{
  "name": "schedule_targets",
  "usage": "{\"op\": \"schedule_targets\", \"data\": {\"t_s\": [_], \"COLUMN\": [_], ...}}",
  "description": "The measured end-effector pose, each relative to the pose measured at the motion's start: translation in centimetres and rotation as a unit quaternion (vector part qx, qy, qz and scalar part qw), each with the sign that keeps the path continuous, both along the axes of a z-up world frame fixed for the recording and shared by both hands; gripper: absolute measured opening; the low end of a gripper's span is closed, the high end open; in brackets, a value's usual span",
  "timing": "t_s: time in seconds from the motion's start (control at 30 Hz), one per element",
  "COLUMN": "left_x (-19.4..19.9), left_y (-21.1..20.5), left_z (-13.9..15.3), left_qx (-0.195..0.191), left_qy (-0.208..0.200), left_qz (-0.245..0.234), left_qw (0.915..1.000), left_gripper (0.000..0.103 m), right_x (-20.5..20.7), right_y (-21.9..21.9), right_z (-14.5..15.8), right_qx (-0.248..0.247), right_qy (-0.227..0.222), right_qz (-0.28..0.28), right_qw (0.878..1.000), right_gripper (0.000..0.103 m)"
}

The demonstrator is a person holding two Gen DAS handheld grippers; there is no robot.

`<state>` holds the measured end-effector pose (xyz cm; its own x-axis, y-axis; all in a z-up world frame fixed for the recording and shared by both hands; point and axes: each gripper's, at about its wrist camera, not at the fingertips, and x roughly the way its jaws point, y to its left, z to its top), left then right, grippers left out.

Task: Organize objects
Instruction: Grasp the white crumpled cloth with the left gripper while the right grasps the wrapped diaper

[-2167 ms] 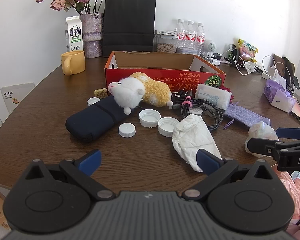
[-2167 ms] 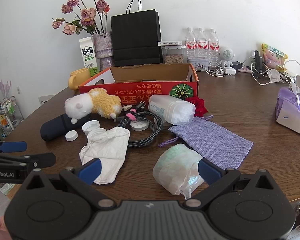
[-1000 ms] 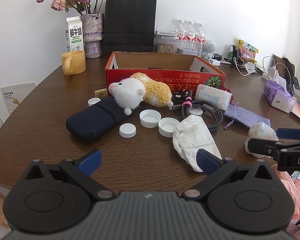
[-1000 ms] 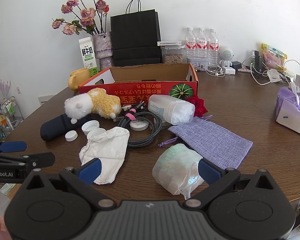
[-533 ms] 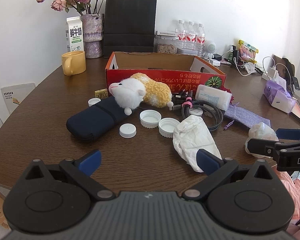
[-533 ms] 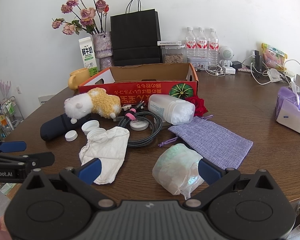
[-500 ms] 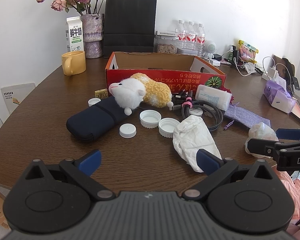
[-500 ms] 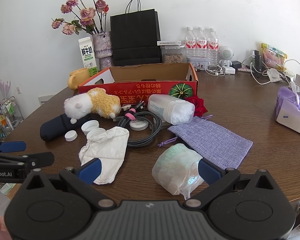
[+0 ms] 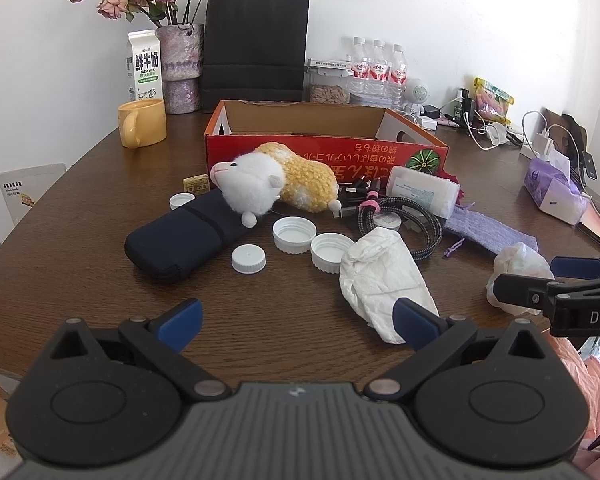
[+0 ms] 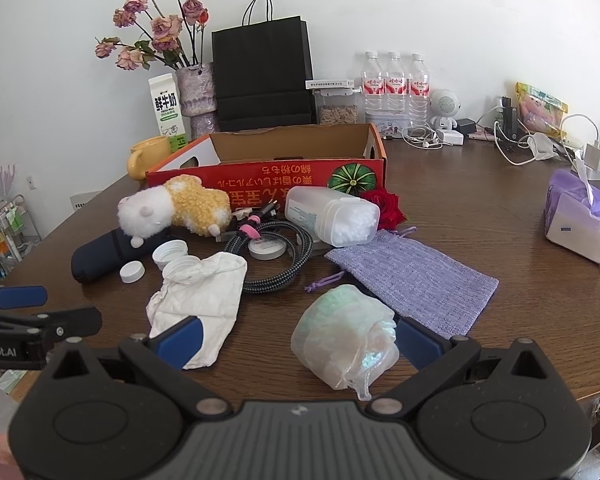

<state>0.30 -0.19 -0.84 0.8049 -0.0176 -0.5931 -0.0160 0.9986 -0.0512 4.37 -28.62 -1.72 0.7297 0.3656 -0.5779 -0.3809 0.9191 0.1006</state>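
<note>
From the left wrist, the left gripper (image 9: 296, 320) hangs spread wide and empty over the desk (image 9: 80, 240); ahead lie three white caps (image 9: 294, 234), a crumpled white cloth (image 9: 384, 276), a navy pouch (image 9: 180, 236) under a plush sheep (image 9: 276, 188), then the red box (image 9: 324, 148).

From the right wrist, the right gripper (image 10: 298, 342) gapes empty around a filmy bundle (image 10: 344, 340); a purple pouch (image 10: 412, 276) lies just beyond.

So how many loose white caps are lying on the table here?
4 show: a small cap left of the dark pouch, a closed cap in front of it, two open caps beside the crumpled white cloth. Clutter may hide others.
</note>
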Motion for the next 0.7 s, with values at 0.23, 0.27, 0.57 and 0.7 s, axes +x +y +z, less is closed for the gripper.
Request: {"op": "schedule_targets", "data": {"t_s": [0.23,0.27,0.57,0.7], "left_x": [0.8,1.0,3.3,4.2], "left_y": [-0.5,-0.7,-2.3,-3.0], "left_z": [-0.5,-0.6,-1.4,-1.7], "left_qx": [-0.003,-0.005,-0.009,-0.007], "left_qy": [0.014,0.016,0.033,0.043], "left_qz": [-0.010,-0.014,-0.041,-0.045], "left_qw": [0.9998,0.9998,0.9986,0.9980], "left_gripper": [0.103,0.103,0.103,0.103], "right_x": [0.4,0.5,1.9,2.5], "right_y": [-0.4,-0.4,-0.9,-1.4], "right_z": [-0.5,-0.6,-1.8,-2.2], "right_qx": [-0.014,-0.016,-0.035,-0.027], "right_qy": [-0.007,-0.008,-0.014,-0.009], "right_qz": [-0.006,-0.006,0.020,0.044], "right_qw": [1.000,1.000,0.999,0.999], "right_gripper": [0.103,0.103,0.079,0.049]}}
